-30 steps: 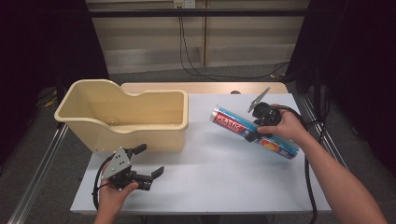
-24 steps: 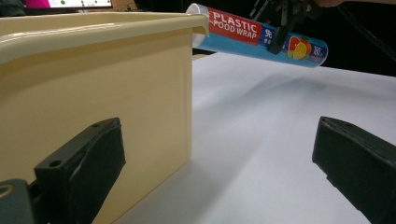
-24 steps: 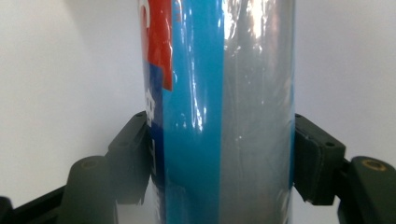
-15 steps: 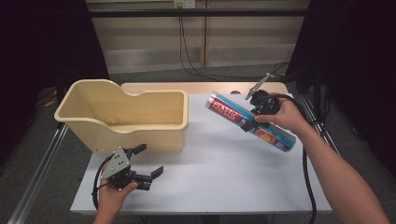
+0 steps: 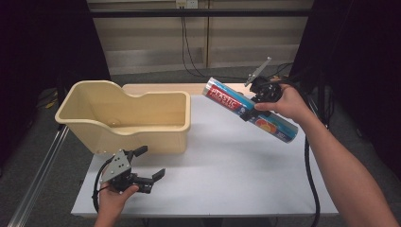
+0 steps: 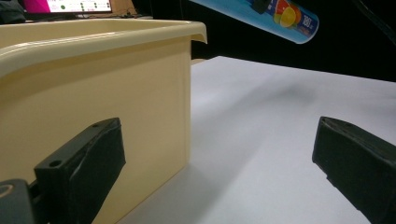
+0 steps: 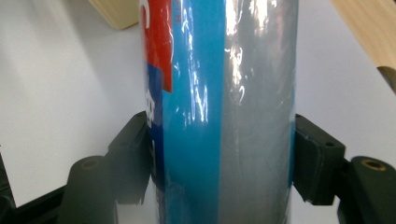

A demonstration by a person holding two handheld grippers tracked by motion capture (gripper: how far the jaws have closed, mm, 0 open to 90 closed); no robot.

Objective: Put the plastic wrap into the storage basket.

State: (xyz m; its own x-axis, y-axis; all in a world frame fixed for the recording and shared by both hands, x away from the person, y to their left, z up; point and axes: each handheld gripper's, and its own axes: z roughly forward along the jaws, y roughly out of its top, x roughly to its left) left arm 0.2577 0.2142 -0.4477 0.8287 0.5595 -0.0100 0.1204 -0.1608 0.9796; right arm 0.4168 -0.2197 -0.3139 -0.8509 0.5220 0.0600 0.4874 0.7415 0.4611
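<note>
1. Tube up in the air over the right side of the white worktop, held clear of the surface and tilted, its far end higher and pointing toward the tub.
2. Right tool has it pinched around the middle; in the right gripper view the tube sits squarely between both black jaws, which press on its sides.
3. Look at the wrapper: glossy blue, a red panel with white lettering reading "PLASTIC" near the upper end, orange and yellow fruit-like shapes near the lower end.
4. Over to the tub: cream plastic, deep, with a stepped rim that is higher at the left. It stands on the left part of the worktop, and what shows of its inside looks bare.
5. Left tool is low at the near left corner, just in front of the tub, jaws spread wide with nothing between them.
6. From the left gripper view, the tub wall rises right beside one jaw, with bare white worktop stretching between the two.
</note>
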